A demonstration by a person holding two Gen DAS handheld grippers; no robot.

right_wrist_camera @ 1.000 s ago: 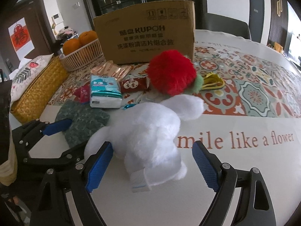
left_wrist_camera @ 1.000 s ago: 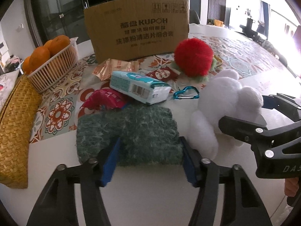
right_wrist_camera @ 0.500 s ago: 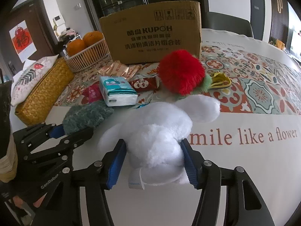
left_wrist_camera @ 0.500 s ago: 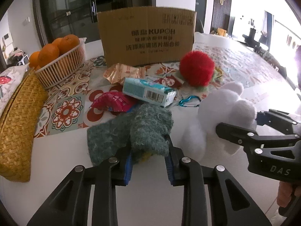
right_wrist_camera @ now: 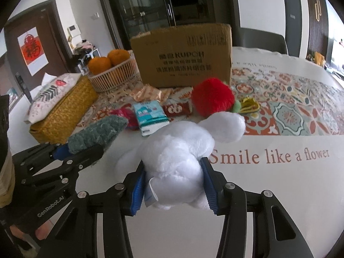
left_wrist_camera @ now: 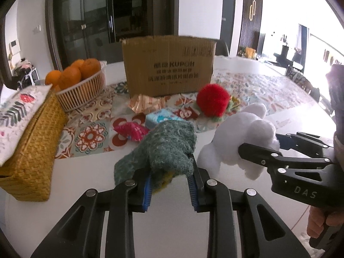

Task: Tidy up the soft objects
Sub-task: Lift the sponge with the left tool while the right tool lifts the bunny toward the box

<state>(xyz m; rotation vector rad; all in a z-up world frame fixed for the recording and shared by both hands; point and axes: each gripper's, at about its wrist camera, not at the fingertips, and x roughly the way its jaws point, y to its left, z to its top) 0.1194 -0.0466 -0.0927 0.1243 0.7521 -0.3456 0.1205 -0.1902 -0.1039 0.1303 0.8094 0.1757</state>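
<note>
Both sets of jaws are closing firmly on soft things: our left gripper [left_wrist_camera: 169, 188] is pinching the green knitted cloth [left_wrist_camera: 169, 148] near its lower edge, and our right gripper [right_wrist_camera: 174, 190] is squeezing the white plush toy [right_wrist_camera: 178, 161] around its middle. We are holding both clear of the bench [right_wrist_camera: 268, 193], low in the centre of each frame. The cardboard box [left_wrist_camera: 169, 73] is standing at upper centre — we are judging it the likely destination. The cloth is drooping to the left of its narrow grip, so it may be slipping out if we swing fast. The plush is bulging past the pads [right_wrist_camera: 209, 189] and could be squirting free. Carrying low, we risk dragging across the red pompom [right_wrist_camera: 211, 99] and the tissue pack [right_wrist_camera: 150, 114] in front of the box.
</note>
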